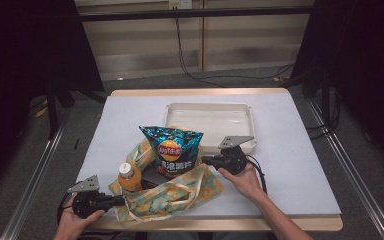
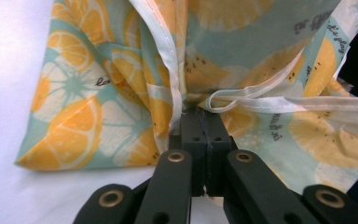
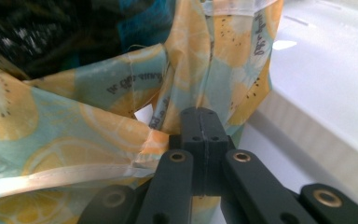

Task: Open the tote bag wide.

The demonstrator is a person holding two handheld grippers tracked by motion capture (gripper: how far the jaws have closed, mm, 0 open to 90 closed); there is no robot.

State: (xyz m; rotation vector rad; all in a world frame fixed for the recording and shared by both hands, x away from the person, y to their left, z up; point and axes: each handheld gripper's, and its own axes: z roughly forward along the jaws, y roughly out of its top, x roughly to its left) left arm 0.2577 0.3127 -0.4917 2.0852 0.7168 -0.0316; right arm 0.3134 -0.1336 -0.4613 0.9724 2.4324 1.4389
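Fabric bag (image 1: 170,197) clamped by left gripper (image 1: 122,200), right gripper (image 1: 205,160).

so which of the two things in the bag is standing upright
The orange juice bottle, white cap up, at the bag's left end. The blue chip packet beside it leans back on the fabric.

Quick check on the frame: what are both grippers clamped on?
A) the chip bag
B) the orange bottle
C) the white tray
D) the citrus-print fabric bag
D. Left gripper and right gripper each have their jaws shut on a fold of the citrus-print fabric bag, at opposite sides; the chip bag and orange bottle sit in it, and the white tray lies behind it, untouched.
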